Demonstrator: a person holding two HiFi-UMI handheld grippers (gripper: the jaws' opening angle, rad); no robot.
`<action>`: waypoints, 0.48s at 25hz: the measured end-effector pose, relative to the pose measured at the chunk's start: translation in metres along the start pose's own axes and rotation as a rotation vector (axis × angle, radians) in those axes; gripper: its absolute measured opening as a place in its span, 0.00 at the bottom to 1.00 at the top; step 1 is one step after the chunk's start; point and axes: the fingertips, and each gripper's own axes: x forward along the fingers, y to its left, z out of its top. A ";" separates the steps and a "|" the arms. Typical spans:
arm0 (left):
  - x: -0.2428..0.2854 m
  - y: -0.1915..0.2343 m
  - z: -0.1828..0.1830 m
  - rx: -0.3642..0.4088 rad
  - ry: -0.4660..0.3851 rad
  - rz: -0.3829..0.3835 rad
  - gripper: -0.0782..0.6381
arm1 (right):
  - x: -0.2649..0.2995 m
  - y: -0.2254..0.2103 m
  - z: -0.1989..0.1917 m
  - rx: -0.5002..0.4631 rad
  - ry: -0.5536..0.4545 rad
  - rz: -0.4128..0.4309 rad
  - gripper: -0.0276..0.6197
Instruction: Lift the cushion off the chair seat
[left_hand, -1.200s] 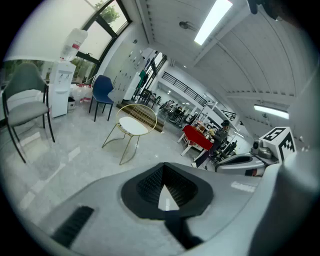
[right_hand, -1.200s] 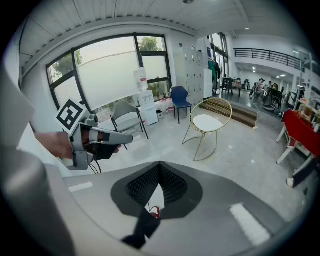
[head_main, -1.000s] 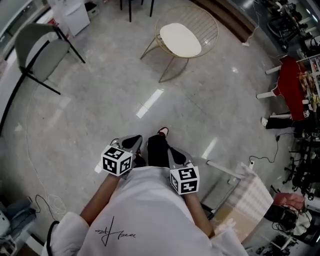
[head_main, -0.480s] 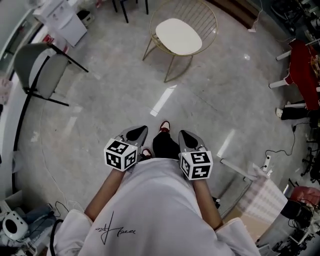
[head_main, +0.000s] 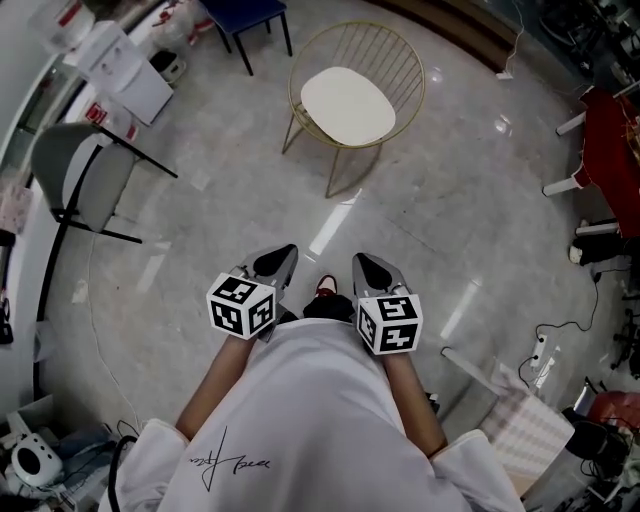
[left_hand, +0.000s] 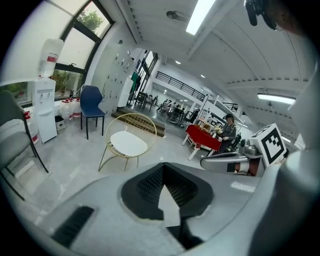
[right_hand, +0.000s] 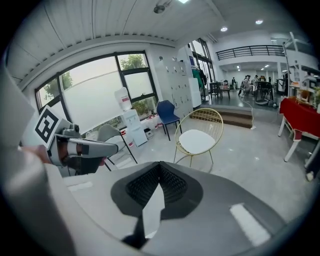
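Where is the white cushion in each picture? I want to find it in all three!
Head view: the cushion is near the top, just right of the middle, on the gold wire chair.
Left gripper view: the cushion is left of the middle, about halfway down.
Right gripper view: the cushion is right of the middle, about halfway down.
Shared landmark: the blue chair near the gold one.

The person has walked nearer the gold wire chair (head_main: 390, 60), whose cream cushion (head_main: 347, 105) now sits lower at 12 o'clock, the left gripper (head_main: 284, 253) and right gripper (head_main: 359, 260) have advanced, and a blue chair (head_main: 245, 15) has entered at 11 o'clock.
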 end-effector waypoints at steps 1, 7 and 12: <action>0.003 0.000 0.003 -0.003 -0.003 0.005 0.11 | 0.003 -0.002 0.001 0.002 0.003 0.004 0.05; 0.010 -0.003 -0.002 -0.033 0.053 -0.008 0.11 | 0.018 -0.009 -0.005 0.048 0.078 0.018 0.05; 0.017 0.003 -0.015 -0.062 0.111 -0.018 0.11 | 0.032 -0.004 -0.022 0.082 0.164 0.056 0.05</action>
